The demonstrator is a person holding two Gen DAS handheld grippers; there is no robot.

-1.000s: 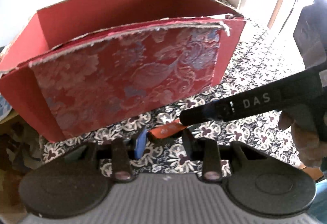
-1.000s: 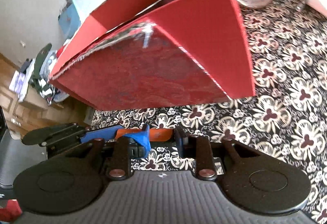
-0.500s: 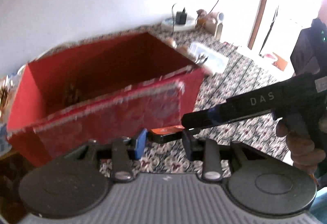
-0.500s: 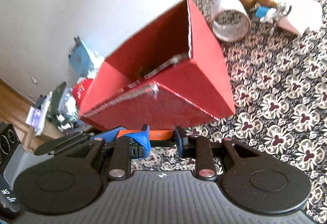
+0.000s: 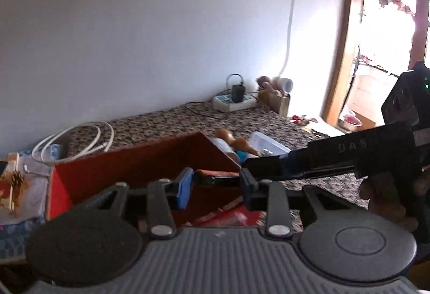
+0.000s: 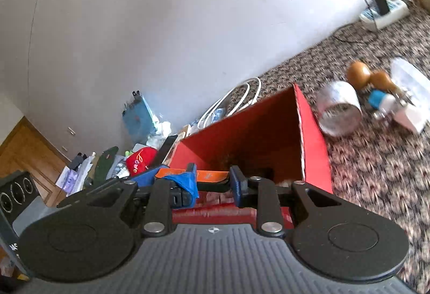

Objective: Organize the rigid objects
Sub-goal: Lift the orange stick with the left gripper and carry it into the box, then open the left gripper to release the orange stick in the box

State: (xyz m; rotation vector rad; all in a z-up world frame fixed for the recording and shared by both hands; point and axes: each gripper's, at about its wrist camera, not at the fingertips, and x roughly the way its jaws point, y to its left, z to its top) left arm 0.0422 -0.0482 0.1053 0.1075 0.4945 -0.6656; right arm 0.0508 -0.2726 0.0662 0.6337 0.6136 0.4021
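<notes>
Here both grippers grip one thing together: the left gripper and the right gripper, jaws narrowed, each pinch an end of a flat orange piece (what it is, I cannot tell) over the open red box. Its long axis runs level, gripper to gripper. To lower it well, keep both hands even and clear of the box walls.

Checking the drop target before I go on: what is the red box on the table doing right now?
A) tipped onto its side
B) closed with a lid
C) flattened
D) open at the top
D: the red box stands on the patterned tablecloth with its top open, red inner walls visible down toward the bottom; no lid covers it.
</notes>
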